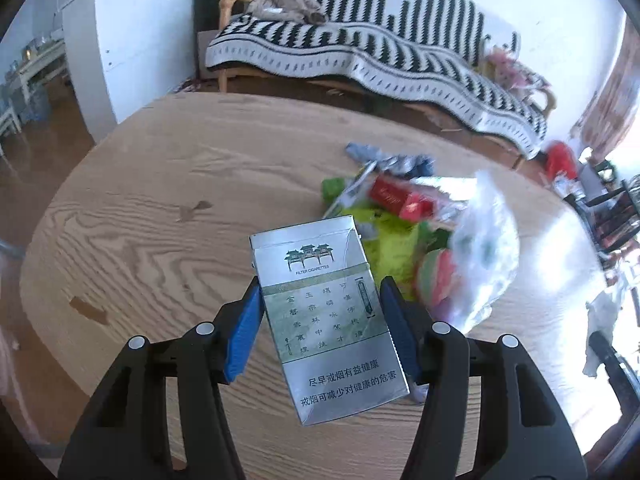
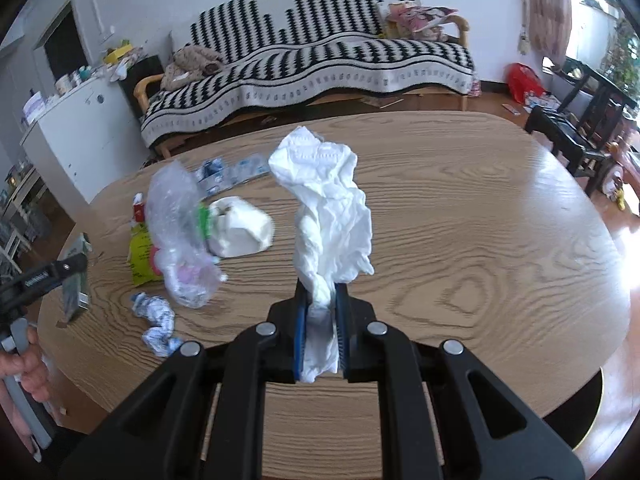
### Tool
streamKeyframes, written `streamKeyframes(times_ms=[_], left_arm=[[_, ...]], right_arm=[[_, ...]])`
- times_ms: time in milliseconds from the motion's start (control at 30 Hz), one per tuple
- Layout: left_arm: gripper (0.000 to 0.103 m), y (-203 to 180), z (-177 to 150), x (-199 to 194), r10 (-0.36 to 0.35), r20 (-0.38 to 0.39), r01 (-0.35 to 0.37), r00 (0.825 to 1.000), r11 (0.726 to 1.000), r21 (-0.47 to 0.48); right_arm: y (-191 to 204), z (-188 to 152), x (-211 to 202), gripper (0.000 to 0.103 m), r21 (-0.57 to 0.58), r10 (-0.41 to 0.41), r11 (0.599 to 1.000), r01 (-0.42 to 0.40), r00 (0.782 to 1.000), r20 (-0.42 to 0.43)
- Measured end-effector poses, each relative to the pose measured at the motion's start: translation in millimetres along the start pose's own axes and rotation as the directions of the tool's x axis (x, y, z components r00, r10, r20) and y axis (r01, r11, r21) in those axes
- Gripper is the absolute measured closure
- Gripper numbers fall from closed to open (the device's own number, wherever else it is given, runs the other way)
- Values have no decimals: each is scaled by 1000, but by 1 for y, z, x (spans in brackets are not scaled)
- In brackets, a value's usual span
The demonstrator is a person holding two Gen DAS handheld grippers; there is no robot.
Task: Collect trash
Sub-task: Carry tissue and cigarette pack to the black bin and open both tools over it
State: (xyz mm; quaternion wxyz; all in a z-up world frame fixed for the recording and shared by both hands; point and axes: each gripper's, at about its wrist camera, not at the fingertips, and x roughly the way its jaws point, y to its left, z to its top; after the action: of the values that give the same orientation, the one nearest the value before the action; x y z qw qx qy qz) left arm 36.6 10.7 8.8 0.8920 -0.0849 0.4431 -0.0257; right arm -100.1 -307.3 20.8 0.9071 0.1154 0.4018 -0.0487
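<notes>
Clearly both hands are loaded. From the left wrist view, the left claw (image 1: 320, 320) is clamped on a silver cigarette pack (image 1: 326, 316), blue pads pressing its two long sides; the pack's long axis runs forward along the fingers, its lid end pointing at the trash pile (image 1: 404, 220) ahead and to the right on the wooden counter (image 1: 160, 200). The pack looks flat, rigid and barely dented, printed with a green temple drawing and Chinese warning text. The pile is a jumble of a red pack, yellow-green wrappers and a clear plastic bag (image 1: 486, 248), blurred here.

From the right wrist view, the right claw (image 2: 322, 328) is closed narrowly on a crumpled white tissue (image 2: 328, 208), which stands up out of the pads, twisted at the grip and flaring above. The pile lies well to its left, with a white wad (image 2: 242, 228) and a blue-patterned wrapper (image 2: 158, 320) beside it. I judge the left claw nearer the pile, so any drop there suits it first.
</notes>
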Motion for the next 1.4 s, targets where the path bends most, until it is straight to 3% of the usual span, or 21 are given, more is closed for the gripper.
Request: streamKeyframes(times_ms=[133, 267, 367, 467, 567, 600, 667, 733, 833, 900, 1033, 1133, 1200, 1400], left_arm=[[46, -19, 1, -2, -106, 0, 106, 994, 994, 12], [46, -64, -8, -3, -213, -14, 214, 977, 973, 82], [46, -115, -23, -9, -310, -32, 310, 950, 936, 167], [46, -179, -48, -17, -396, -65, 397, 916, 876, 273], [46, -250, -90, -28, -477, -138, 490, 868, 780, 390], [46, -278, -109, -32, -499, -179, 524, 848, 736, 429], [46, -330, -151, -36, -543, -278, 605, 792, 644, 468], [46, -370, -185, -41, -558, -352, 657, 751, 580, 482], [45, -428, -239, -39, -562, -478, 737, 675, 480, 476], [45, -459, -274, -31, -537, -539, 760, 649, 433, 484], [45, -495, -323, -12, -477, -607, 772, 636, 391, 501], [45, -508, -340, -3, -455, -613, 764, 646, 374, 526], [45, -512, -344, 2, -449, -611, 759, 651, 375, 533], [45, -519, -340, 12, -447, -624, 768, 640, 372, 521]], right_arm=[[-41, -4, -21, 90, 52, -46, 998, 45, 999, 26], [-109, -18, -51, 90, 146, -125, 982, 117, 991, 49], [-167, -36, -75, 90, 232, -191, 957, 176, 981, 45], [-227, -59, -98, 90, 320, -260, 917, 238, 965, 25], [-278, -84, -117, 90, 399, -317, 866, 302, 948, -30], [-293, -92, -121, 90, 425, -321, 850, 312, 946, -53], [-324, -109, -129, 90, 484, -327, 808, 336, 939, -106], [-350, -124, -133, 90, 532, -321, 770, 352, 935, -153], [-382, -143, -138, 90, 591, -309, 720, 364, 930, -197], [-397, -153, -137, 90, 629, -296, 685, 368, 929, -222], [-417, -168, -137, 89, 663, -264, 658, 358, 934, -242], [-433, -178, -133, 89, 687, -235, 638, 348, 938, -257], [-435, -178, -128, 89, 701, -218, 627, 340, 940, -262], [-443, -176, -124, 89, 720, -211, 613, 326, 946, -248]])
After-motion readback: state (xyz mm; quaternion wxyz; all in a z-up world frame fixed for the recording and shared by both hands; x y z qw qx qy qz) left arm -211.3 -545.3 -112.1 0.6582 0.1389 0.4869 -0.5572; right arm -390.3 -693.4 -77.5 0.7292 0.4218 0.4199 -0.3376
